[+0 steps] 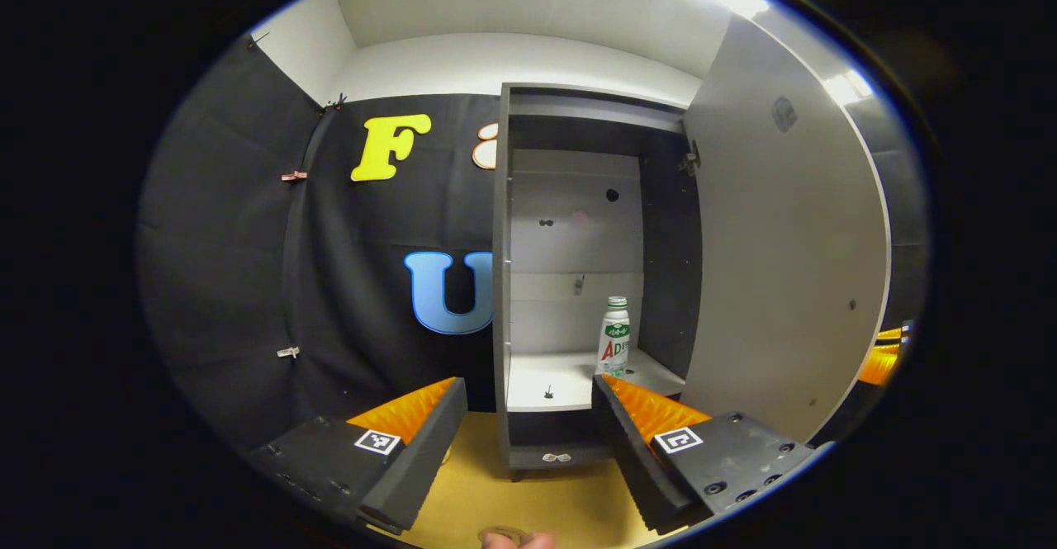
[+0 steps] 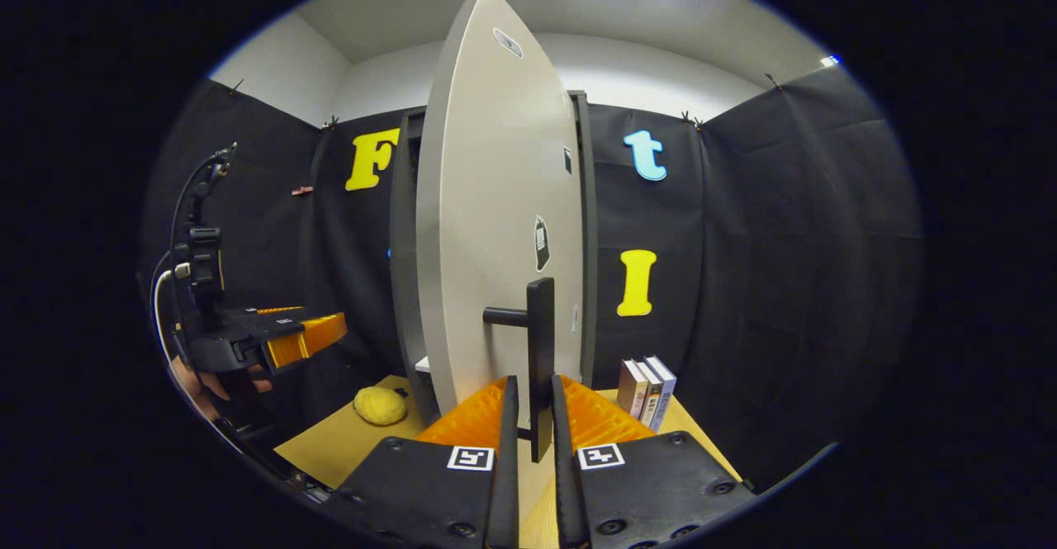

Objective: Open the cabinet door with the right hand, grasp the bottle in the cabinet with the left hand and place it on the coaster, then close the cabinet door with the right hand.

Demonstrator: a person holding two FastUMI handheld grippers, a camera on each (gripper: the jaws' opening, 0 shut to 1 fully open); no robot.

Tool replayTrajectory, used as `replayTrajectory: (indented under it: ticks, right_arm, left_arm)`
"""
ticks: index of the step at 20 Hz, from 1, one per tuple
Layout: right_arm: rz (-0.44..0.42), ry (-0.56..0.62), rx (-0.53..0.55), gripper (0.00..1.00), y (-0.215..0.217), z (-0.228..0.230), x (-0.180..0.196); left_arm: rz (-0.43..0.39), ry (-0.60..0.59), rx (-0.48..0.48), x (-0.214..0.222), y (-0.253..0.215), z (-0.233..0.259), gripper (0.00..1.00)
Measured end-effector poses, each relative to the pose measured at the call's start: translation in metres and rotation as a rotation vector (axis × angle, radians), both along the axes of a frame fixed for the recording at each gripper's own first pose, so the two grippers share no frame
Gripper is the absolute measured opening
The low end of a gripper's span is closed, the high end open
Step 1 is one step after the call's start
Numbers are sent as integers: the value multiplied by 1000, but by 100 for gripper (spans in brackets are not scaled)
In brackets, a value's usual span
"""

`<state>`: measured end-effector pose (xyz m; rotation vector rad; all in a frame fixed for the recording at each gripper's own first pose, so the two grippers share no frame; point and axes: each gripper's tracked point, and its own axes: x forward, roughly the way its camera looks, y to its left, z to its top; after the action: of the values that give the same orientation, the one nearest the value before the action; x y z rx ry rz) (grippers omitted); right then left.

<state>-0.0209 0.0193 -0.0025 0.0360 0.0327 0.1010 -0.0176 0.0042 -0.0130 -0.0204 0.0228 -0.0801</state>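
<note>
1. Right claw [image 2: 533, 417] pinches the door handle [image 2: 540, 359]; cabinet door [image 1: 784, 260] swung wide.
2. Left claw [image 1: 528, 417] spread, facing the cabinet [image 1: 501, 285].
3. Bottle [image 1: 613, 337] upright on the cabinet's lower shelf [image 1: 545, 380], right side.

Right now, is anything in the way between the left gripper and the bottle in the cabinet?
Nothing visible. The cabinet door is swung open to the right, the bottle stands alone on the shelf, and the open left gripper faces it.

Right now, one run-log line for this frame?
door: open | right tongs: shut on door handle | left tongs: open, facing cabinet | bottle: upright on shelf
</note>
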Motion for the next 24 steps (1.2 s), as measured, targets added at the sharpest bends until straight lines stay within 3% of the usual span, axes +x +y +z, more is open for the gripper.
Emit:
replayTrajectory:
  ticks: [14,18,20,22,23,24]
  right_arm:
    - [-153,-49,-8,17,-54,16,-18]
    - [-239,-68,3,19,-77,25,-32]
    - [-238,-65,29,21,-78,27,-40]
    - [-207,-61,36,33,-71,24,-44]
    - [-194,-61,23,24,-65,23,-45]
    - [-180,-59,9,24,-58,20,-46]
  left_arm:
    - [-58,7,1,15,-27,-3,96]
    - [-102,-6,-3,30,-48,-1,95]
    - [-127,-8,0,42,-62,-2,94]
    - [-152,-12,3,58,-79,-1,94]
    - [-162,-10,7,65,-87,-4,94]
    - [-169,-9,7,72,-93,-4,94]
